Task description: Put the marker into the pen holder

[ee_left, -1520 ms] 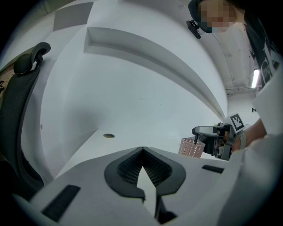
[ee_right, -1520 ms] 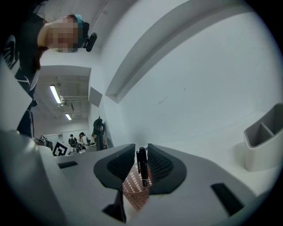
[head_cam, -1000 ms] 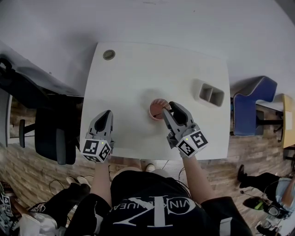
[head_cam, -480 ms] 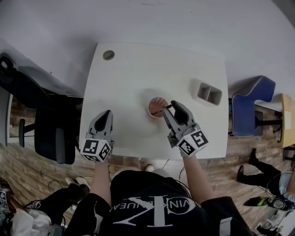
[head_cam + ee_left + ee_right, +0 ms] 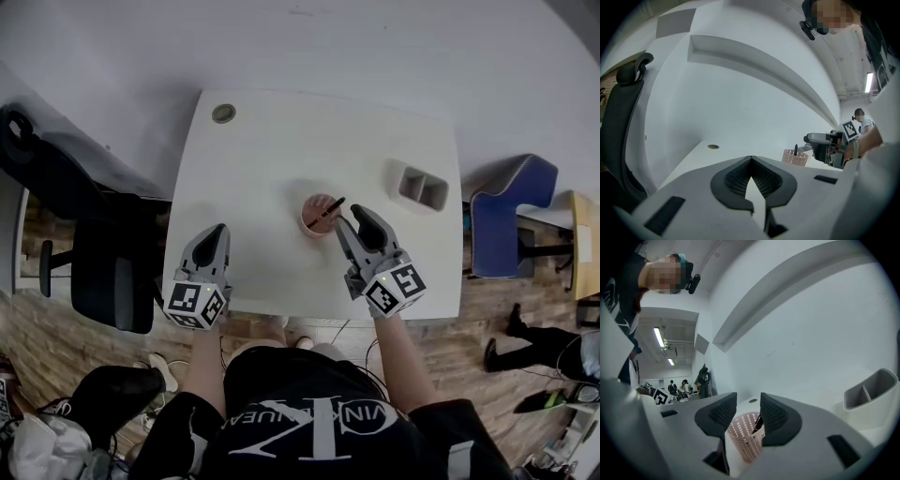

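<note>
Marker (image 5: 334, 206) now leans in the holder (image 5: 306, 217), released a moment ago; right gripper (image 5: 352, 217) fingers spread and empty, left gripper (image 5: 215, 234) fingers pressed together; task looks done

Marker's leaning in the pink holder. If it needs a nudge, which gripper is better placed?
Right, I'd say. The right gripper sits short of the pen holder, fingers open, holder and marker framed between them in its view. The left gripper is shut, off at the near-left edge of the table.
</note>
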Demonstrator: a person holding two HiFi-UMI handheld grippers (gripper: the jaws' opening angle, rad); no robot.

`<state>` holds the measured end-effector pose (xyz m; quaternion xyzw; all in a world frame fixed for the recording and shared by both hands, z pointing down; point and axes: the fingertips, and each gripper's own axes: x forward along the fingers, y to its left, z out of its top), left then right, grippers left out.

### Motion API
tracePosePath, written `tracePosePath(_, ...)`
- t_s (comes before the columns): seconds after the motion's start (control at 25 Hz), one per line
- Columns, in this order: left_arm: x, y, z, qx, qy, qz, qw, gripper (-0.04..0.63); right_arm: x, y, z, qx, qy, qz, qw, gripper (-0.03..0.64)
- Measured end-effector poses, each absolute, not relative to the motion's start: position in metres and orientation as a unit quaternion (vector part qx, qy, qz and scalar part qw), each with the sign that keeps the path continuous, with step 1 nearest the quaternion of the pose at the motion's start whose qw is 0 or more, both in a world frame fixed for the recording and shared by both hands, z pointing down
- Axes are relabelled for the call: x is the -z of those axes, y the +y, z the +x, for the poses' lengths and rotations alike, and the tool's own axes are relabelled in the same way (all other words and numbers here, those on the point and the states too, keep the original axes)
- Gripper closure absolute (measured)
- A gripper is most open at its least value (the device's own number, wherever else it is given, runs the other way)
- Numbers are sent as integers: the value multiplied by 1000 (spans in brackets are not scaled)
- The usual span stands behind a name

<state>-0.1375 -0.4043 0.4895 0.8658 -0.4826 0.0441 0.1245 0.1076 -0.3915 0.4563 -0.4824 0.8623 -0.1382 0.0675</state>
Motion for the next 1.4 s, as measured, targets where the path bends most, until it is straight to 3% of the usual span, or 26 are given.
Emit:
tracePosePath(0.2, -487, -397, -135, -43, -479, 868, 120, 581, -457, -382, 109, 130, 863, -486, 57, 523)
tracePosePath(0.48, -482, -385, -131, -44, -478, 870, 114, 581, -459, -366, 113, 127, 863, -487, 46, 569)
tracePosePath(1.4, -461, -324, -126, -33, -477, 874, 86, 581, -454, -295, 140, 103, 840, -533, 14, 591)
